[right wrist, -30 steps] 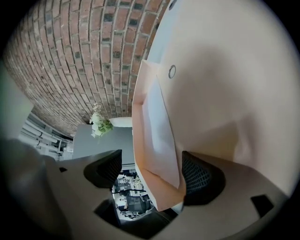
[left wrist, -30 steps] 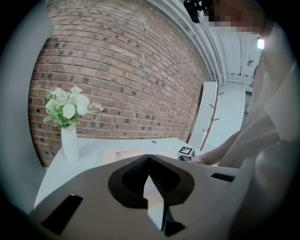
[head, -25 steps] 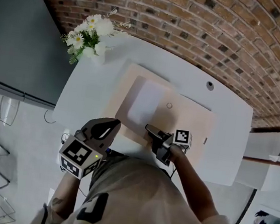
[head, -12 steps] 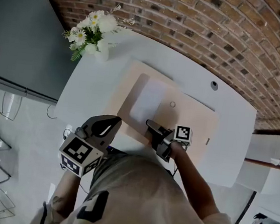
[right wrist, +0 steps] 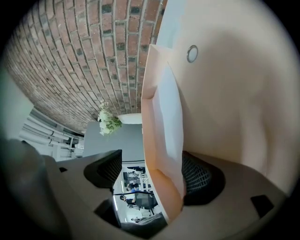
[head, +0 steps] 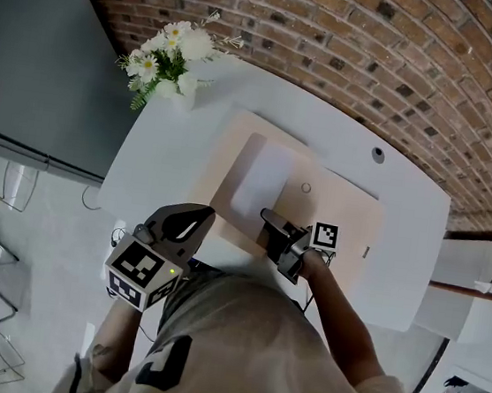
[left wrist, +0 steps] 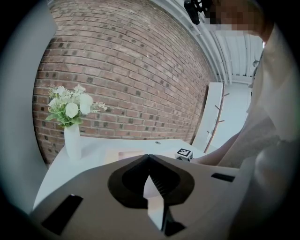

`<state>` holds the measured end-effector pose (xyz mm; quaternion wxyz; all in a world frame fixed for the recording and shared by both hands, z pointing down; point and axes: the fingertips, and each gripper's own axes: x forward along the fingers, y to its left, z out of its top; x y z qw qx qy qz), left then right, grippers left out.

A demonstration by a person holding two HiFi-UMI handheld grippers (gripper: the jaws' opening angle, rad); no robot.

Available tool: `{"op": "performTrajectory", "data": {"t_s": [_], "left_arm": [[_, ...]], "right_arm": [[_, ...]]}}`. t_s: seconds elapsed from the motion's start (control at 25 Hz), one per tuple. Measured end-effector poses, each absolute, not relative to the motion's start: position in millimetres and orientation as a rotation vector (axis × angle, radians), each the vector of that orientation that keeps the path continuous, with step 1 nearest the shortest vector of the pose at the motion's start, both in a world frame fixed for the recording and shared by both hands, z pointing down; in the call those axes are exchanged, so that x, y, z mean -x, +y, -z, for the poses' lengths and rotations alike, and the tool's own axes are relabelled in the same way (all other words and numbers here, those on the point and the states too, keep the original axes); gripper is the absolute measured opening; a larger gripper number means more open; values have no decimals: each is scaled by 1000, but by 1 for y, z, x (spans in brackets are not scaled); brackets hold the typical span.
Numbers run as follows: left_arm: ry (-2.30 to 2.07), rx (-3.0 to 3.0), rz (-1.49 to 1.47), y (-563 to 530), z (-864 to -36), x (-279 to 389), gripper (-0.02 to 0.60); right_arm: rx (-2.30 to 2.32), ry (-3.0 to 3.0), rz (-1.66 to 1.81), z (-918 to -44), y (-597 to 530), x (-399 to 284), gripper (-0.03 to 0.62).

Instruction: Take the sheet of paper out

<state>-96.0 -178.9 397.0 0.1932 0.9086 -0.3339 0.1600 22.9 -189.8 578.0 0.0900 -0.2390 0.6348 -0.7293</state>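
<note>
A beige folder (head: 341, 221) lies flat on the white table (head: 171, 155). A white sheet of paper (head: 262, 177) shows at its left half, under a lifted flap. My right gripper (head: 268, 217) is at the folder's near edge. In the right gripper view the jaws stand open (right wrist: 154, 161) astride the folder's edge (right wrist: 159, 187), with the paper (right wrist: 171, 108) just beyond; a gap remains on the left jaw's side. My left gripper (head: 195, 219) is held off the table near the person's body, shut with nothing in it (left wrist: 149, 159).
A white vase of flowers (head: 169, 62) stands at the table's far left corner. A small round snap (head: 306, 188) sits on the folder. A cable hole (head: 378, 152) is in the table near the brick wall (head: 380, 47). A dark panel (head: 32, 58) stands at the left.
Almost nothing has changed. My right gripper has stayed at the folder's near edge, perhaps a touch farther in. The left gripper has not moved.
</note>
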Motion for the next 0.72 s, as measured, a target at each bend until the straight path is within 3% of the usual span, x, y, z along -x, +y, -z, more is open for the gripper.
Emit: {"op": "performTrajectory", "data": {"t_s": [0.72], "left_arm": [[-933,-2527,-463,-183,-401,93,14]], "right_arm": [[825,1942,2108,-591,-234,-36,382]]}}
